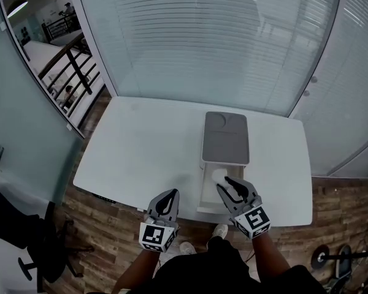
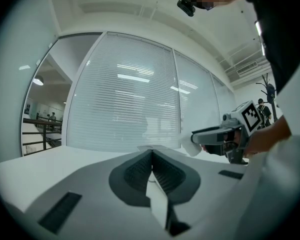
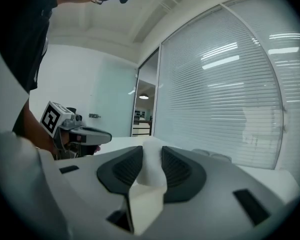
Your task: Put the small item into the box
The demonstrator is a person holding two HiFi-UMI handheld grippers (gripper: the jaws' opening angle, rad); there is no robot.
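A box with a grey lid (image 1: 226,138) stands on the white table (image 1: 141,152), its white drawer (image 1: 207,192) pulled out toward me. My right gripper (image 1: 224,184) hovers over that drawer, shut on a small white item (image 1: 219,176). In the right gripper view the item (image 3: 149,171) sits pinched between the dark pads (image 3: 177,170). My left gripper (image 1: 171,193) hangs at the table's front edge, left of the drawer, shut and empty; in its own view the left gripper (image 2: 151,155) has its jaws meeting. The right gripper (image 2: 225,134) and the item (image 2: 193,147) show at that view's right.
Frosted glass walls (image 1: 221,41) stand behind the table. A black office chair (image 1: 24,231) is on the wooden floor at the left. The table's left half (image 1: 129,146) carries nothing. The left gripper (image 3: 75,133) appears at the left of the right gripper view.
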